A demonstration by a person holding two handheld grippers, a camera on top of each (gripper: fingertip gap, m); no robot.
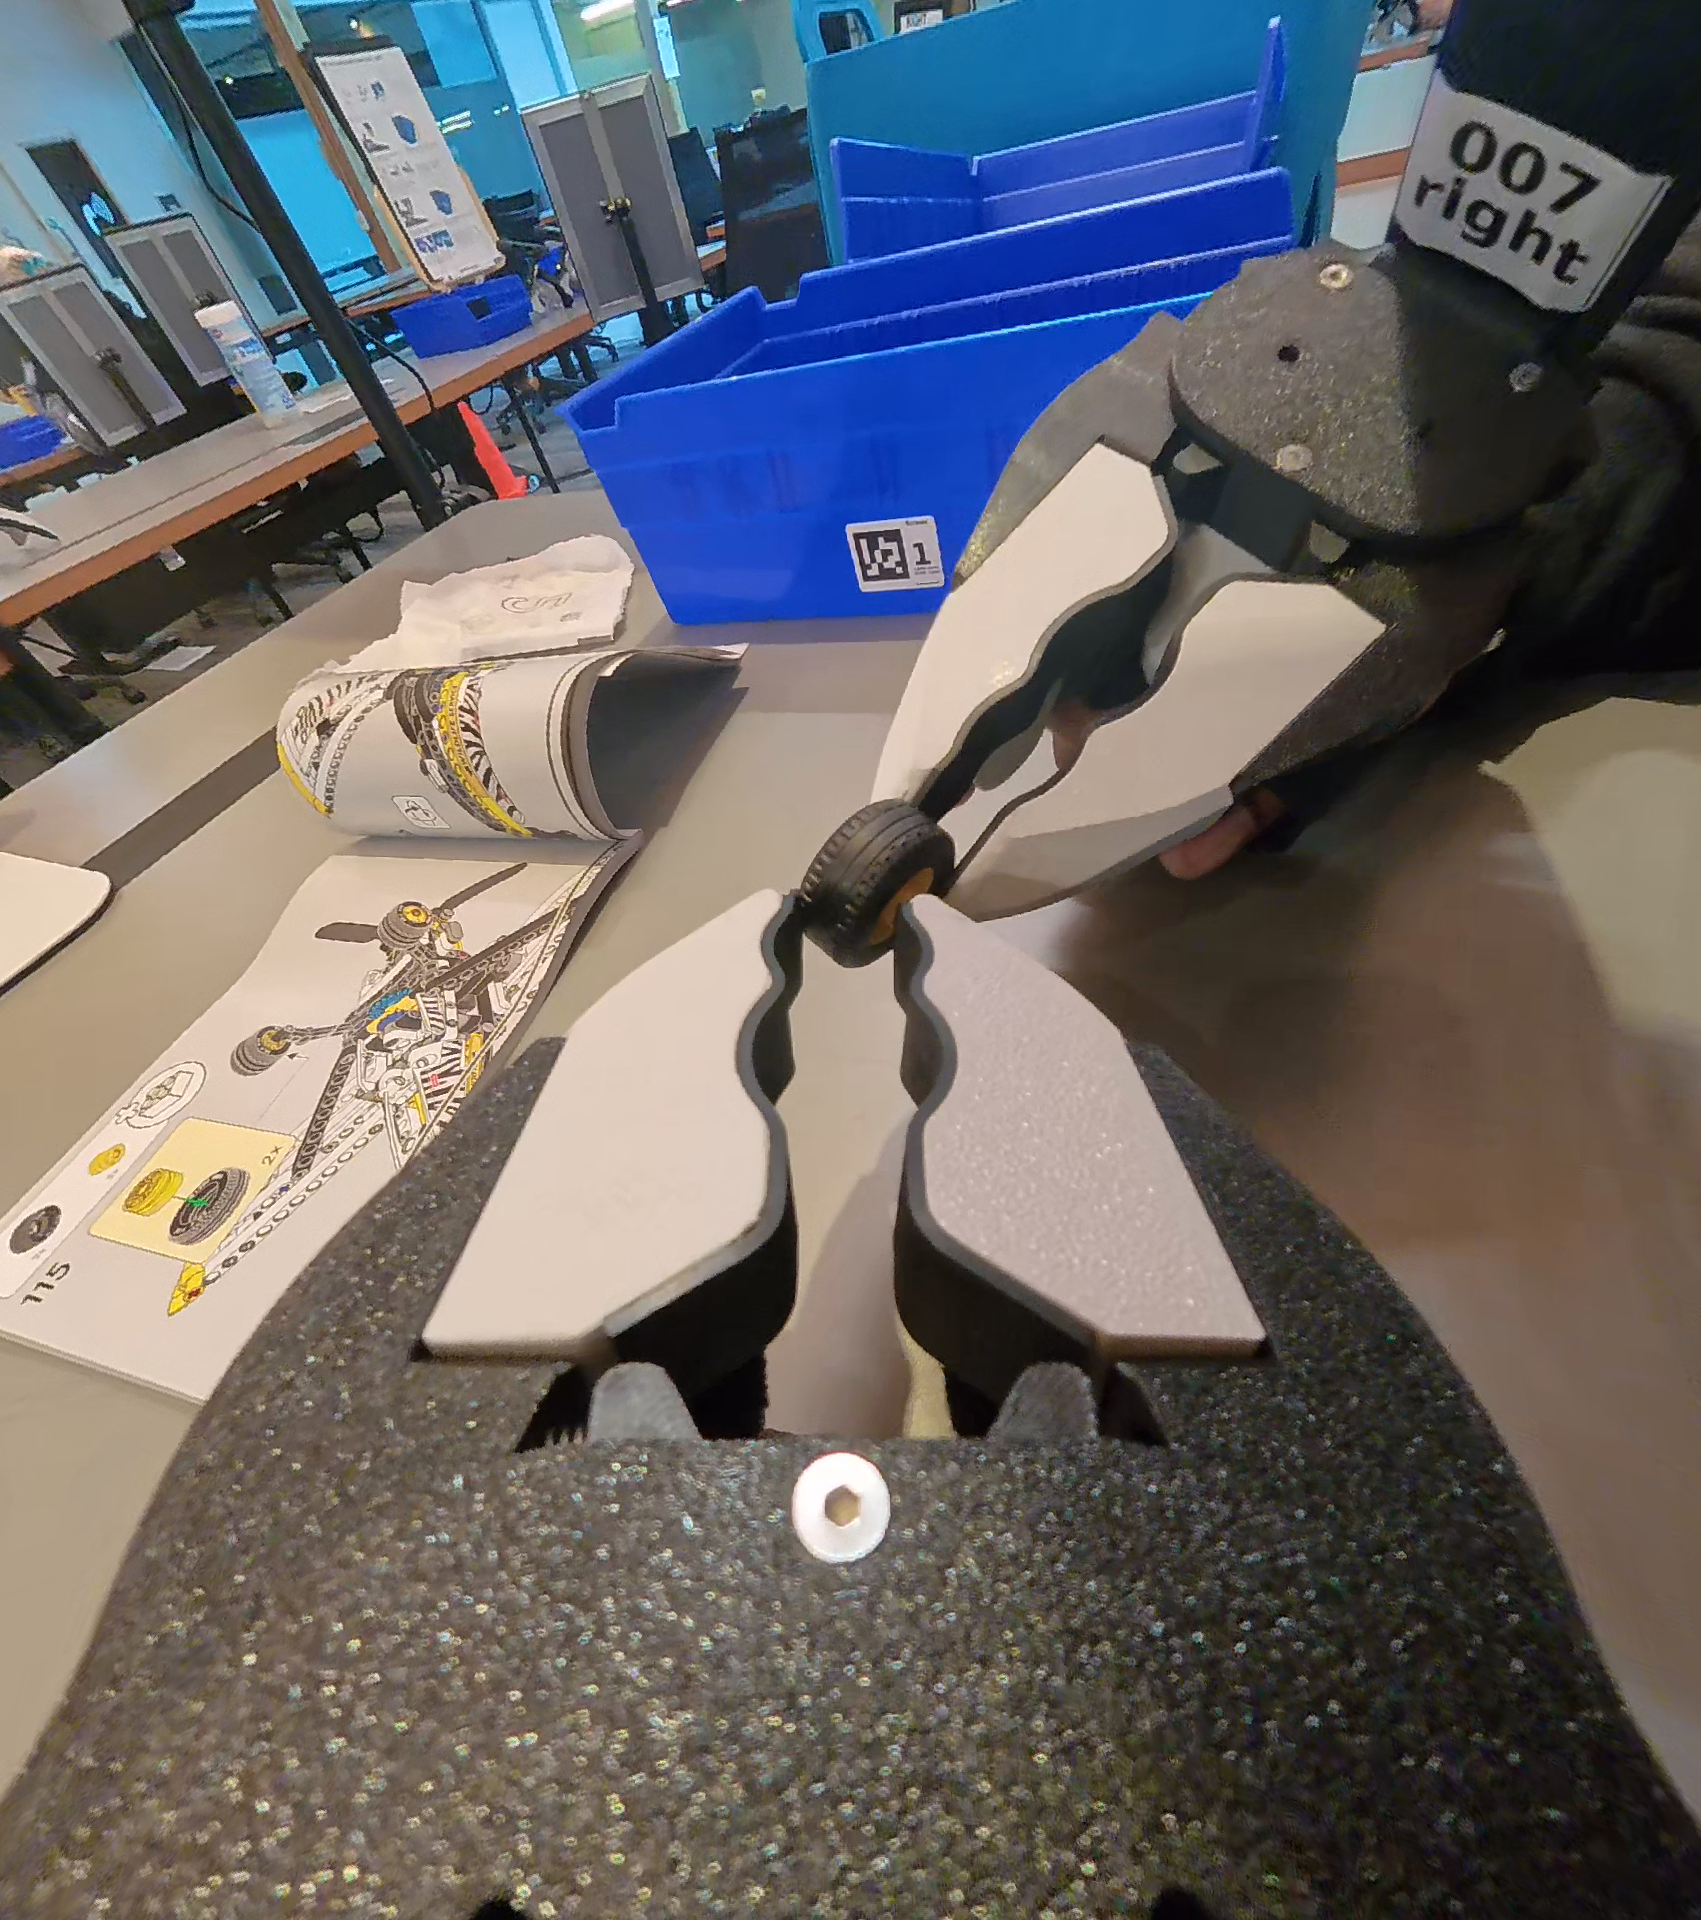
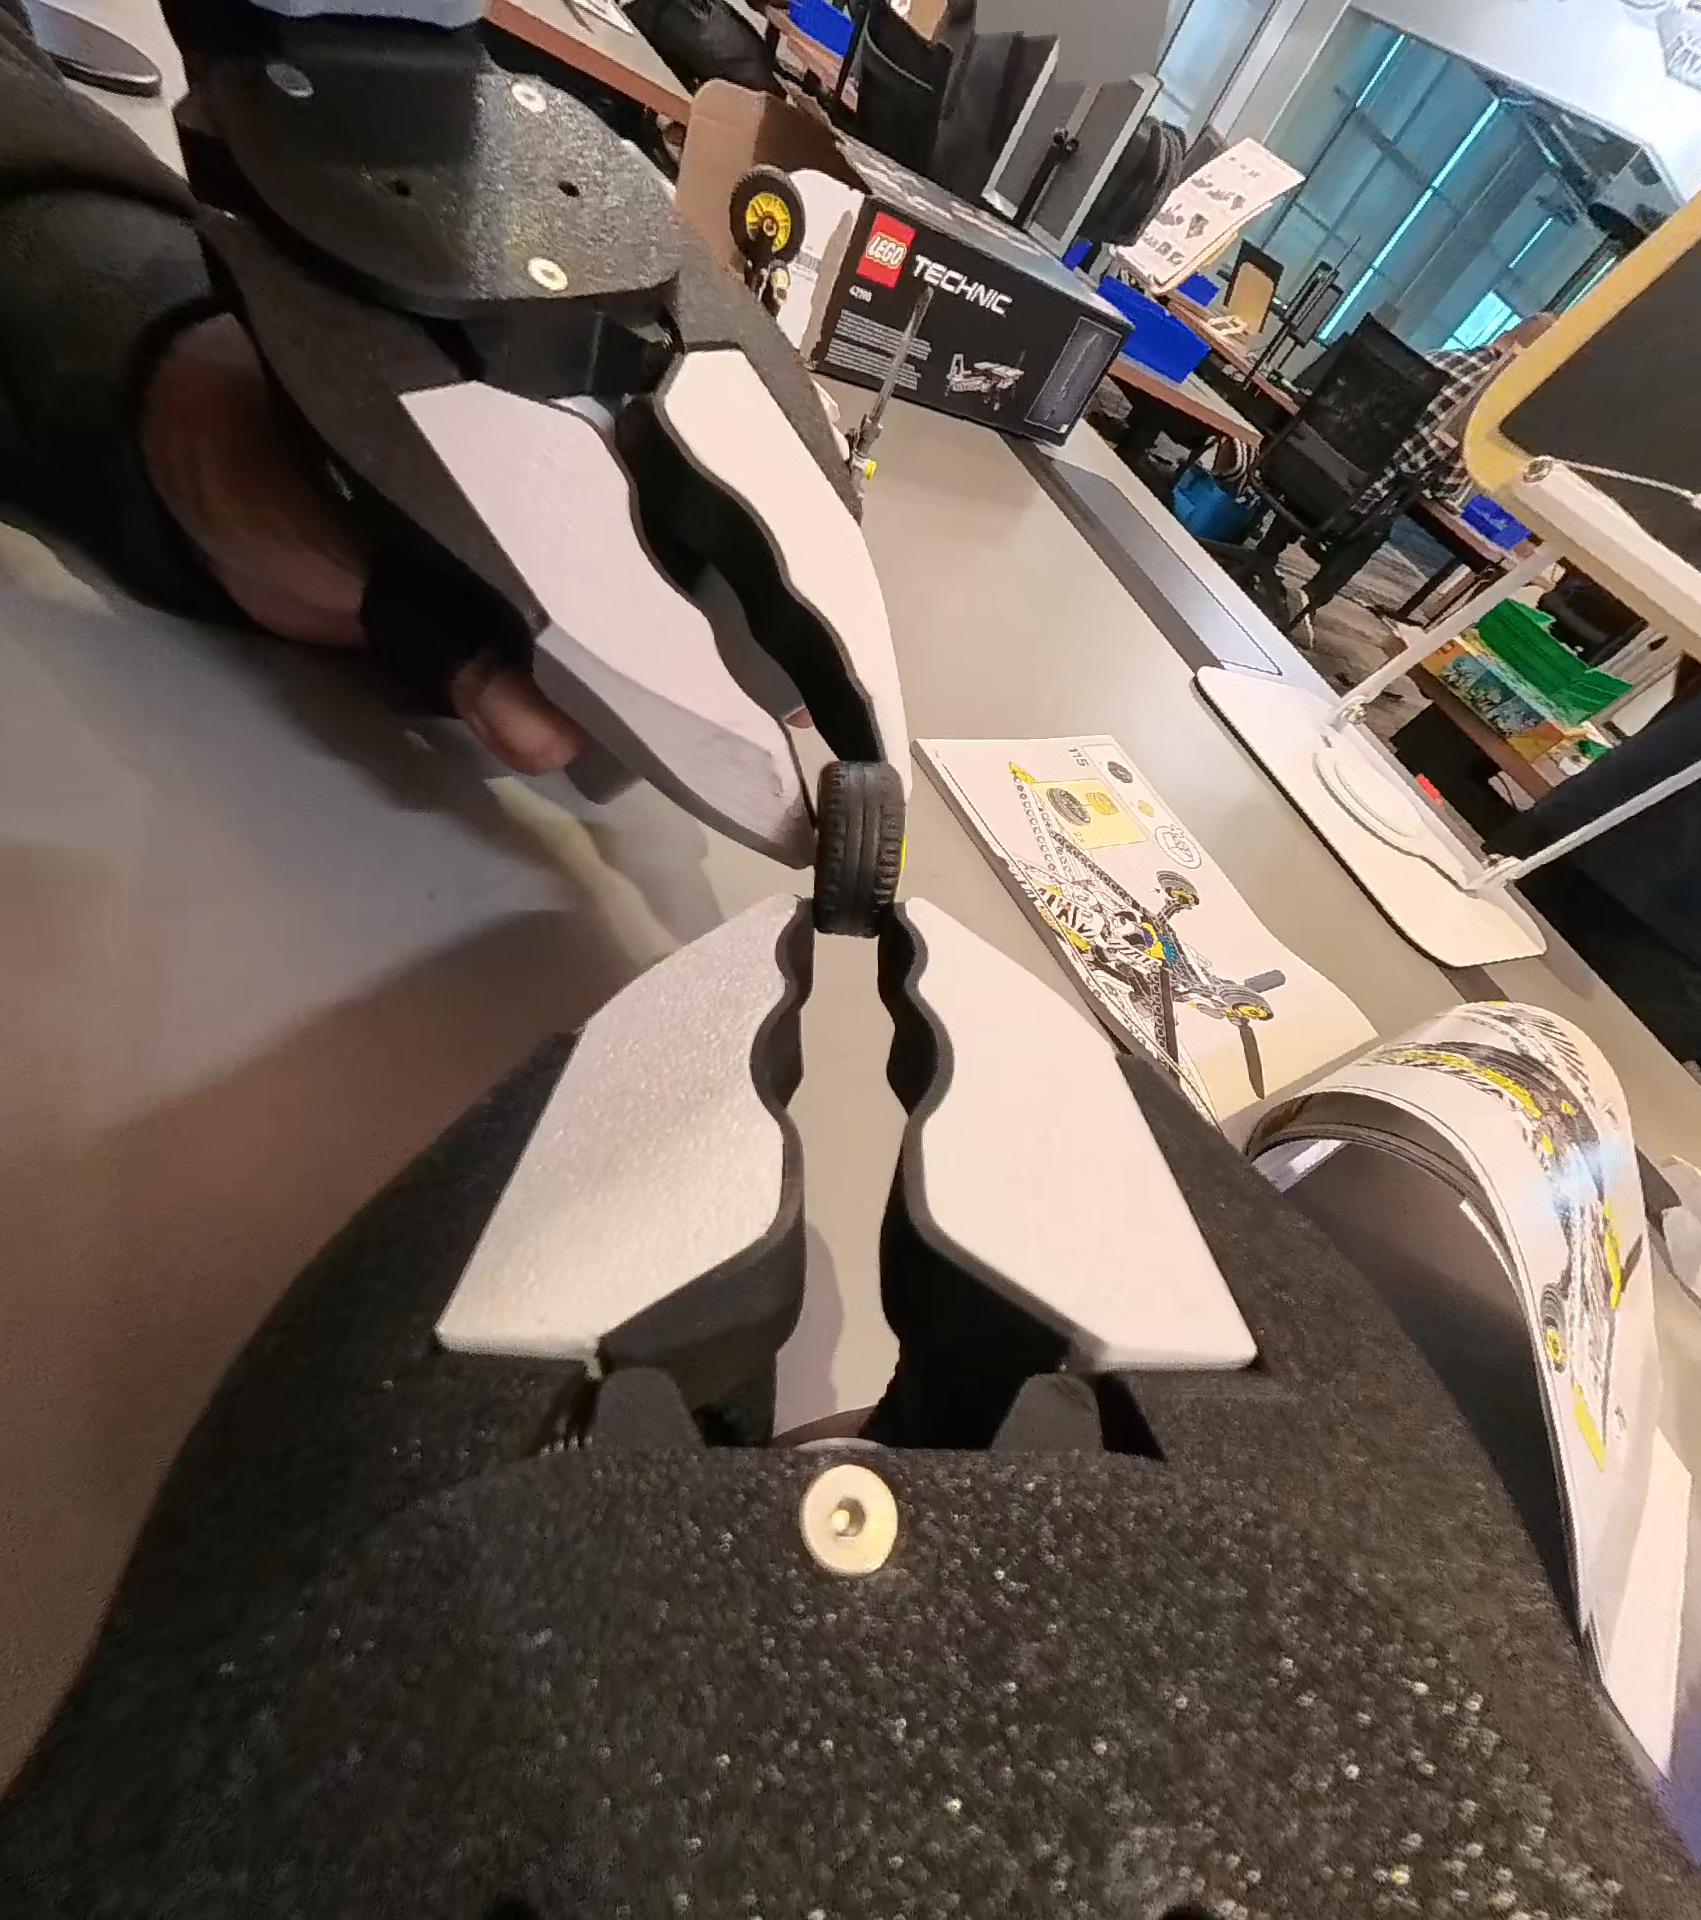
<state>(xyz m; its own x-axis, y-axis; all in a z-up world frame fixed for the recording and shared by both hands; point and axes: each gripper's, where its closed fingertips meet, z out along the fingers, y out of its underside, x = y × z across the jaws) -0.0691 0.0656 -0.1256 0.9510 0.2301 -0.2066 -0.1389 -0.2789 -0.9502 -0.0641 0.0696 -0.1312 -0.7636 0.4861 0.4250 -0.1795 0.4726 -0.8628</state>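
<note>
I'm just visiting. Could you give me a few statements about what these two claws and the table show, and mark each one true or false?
1. Both claws grip one small wheel. True: left claw and right claw pinch it together.
2. The wheel has a black tyre and a yellow hub. True.
3. The booklet on the table is closed. False: it lies open, its pages curled over.
4. The bin behind the claws is red. False: it is blue.
5. The wheel rests on the table. False: it is held above it.
</note>
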